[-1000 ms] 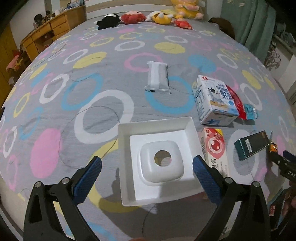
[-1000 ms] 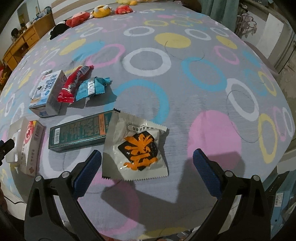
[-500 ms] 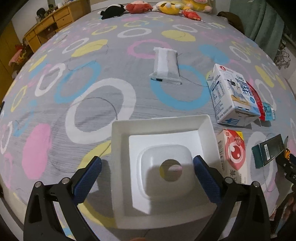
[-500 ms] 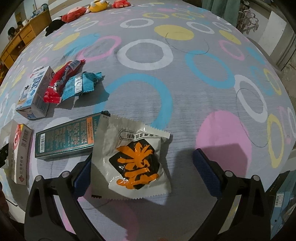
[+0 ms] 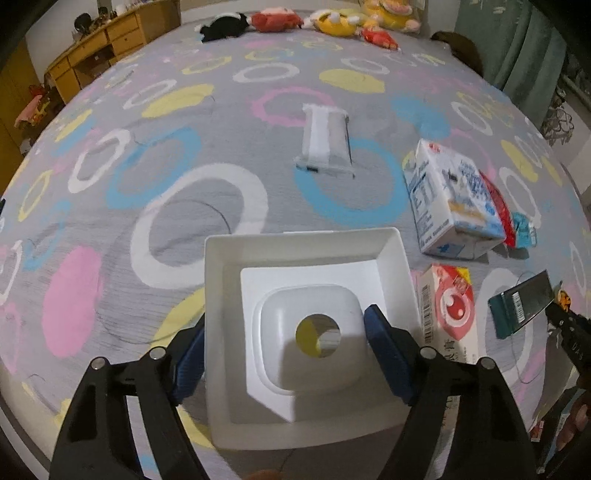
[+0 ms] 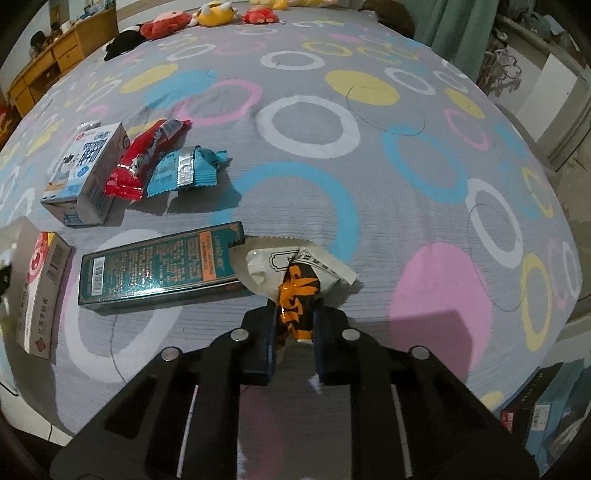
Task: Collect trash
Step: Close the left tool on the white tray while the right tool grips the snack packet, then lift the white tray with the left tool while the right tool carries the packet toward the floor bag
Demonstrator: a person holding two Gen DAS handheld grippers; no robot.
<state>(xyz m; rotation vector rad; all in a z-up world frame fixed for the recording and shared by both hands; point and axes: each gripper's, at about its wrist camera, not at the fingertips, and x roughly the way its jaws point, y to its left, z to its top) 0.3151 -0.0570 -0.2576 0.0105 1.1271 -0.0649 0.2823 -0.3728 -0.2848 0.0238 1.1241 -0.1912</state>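
A white square tray (image 5: 303, 243) with a raised centre and a round hole lies on the ringed bedspread. My left gripper (image 5: 284, 354) is shut on the tray's left wall, one finger outside it and one inside. My right gripper (image 6: 293, 332) is shut on a white wrapper with an orange and black print (image 6: 295, 284), which is crumpled between the pads. Beside it lie a teal box (image 6: 159, 269), a red and white carton (image 6: 40, 288), a blue and white milk carton (image 6: 85, 173), a red wrapper (image 6: 144, 158) and a blue wrapper (image 6: 184, 170).
A silver-white packet (image 5: 325, 142) lies further up the bed. Plush toys (image 5: 332, 22) line the far edge. A wooden dresser (image 5: 107, 48) stands at the far left. The bed edge drops off close behind both grippers; boxes sit on the floor (image 6: 546, 417) at the right.
My left gripper moved forward and closed on the tray's left wall. My right gripper moved forward and closed on the orange-print wrapper, crumpling it.
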